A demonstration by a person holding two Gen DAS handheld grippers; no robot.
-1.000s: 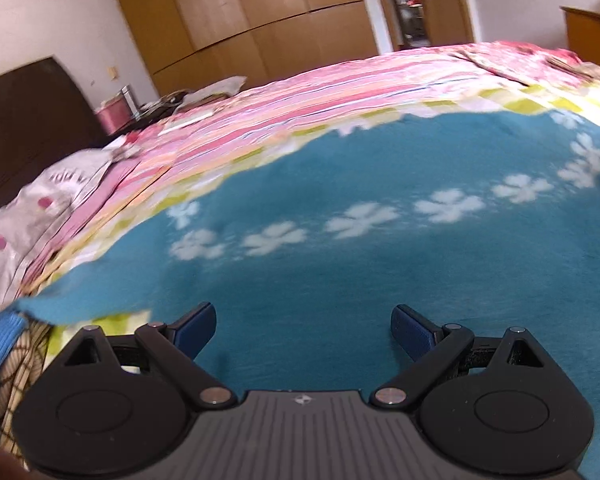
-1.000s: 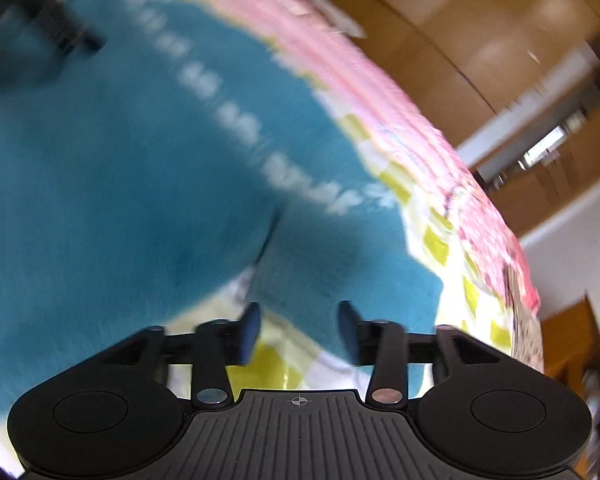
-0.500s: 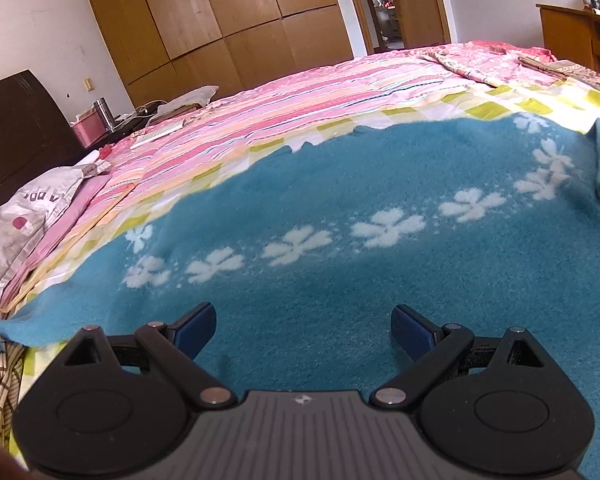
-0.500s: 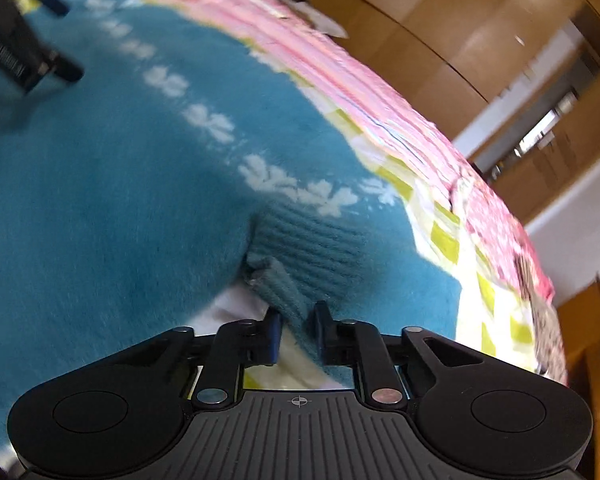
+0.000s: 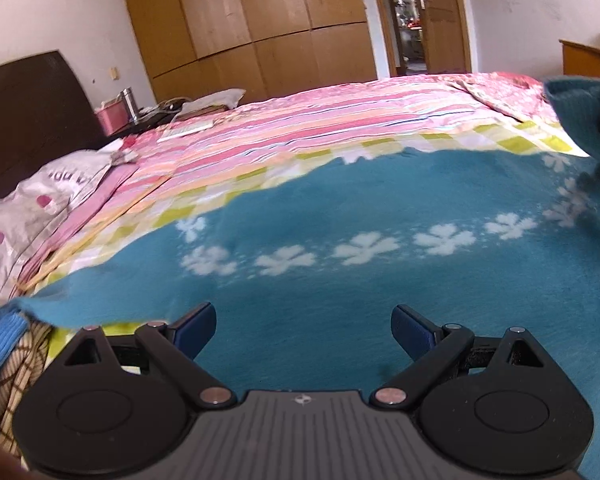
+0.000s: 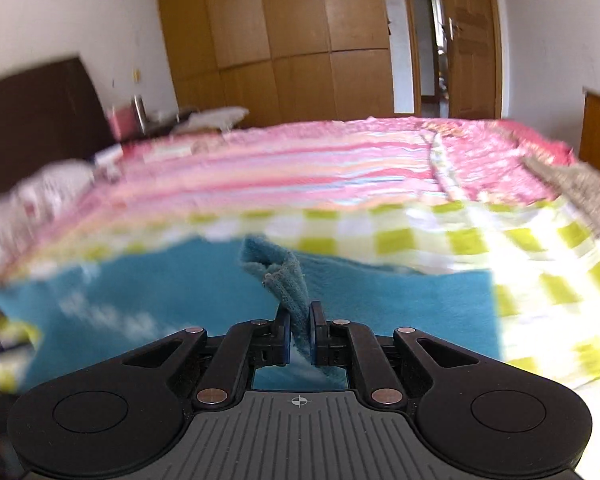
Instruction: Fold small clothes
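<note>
A teal fleece sweater [image 5: 340, 300] with a row of white flowers lies spread on the bed. My left gripper [image 5: 302, 320] hovers just above its near part, jaws wide open with nothing between them. In the right wrist view my right gripper [image 6: 299, 316] is closing on the sweater's ribbed sleeve cuff [image 6: 280, 276], and its pads pinch the cloth. The cuff stands up from the jaws, lifted above the sweater body [image 6: 160, 308]. The raised sleeve [image 5: 580, 112] also shows at the far right of the left wrist view.
The bed has a pink striped sheet [image 5: 320, 120] and a green checked cloth [image 6: 500, 248] under the sweater. A pillow [image 5: 40, 200] and dark headboard [image 5: 28, 112] are at the left. A blue knit garment [image 5: 0, 340] lies by the near left edge. Wardrobe [image 5: 260, 20] behind.
The right gripper shut on the sleeve cuff, rolled upright and lifted it off the bed. The left gripper drew back a little and stayed open.
</note>
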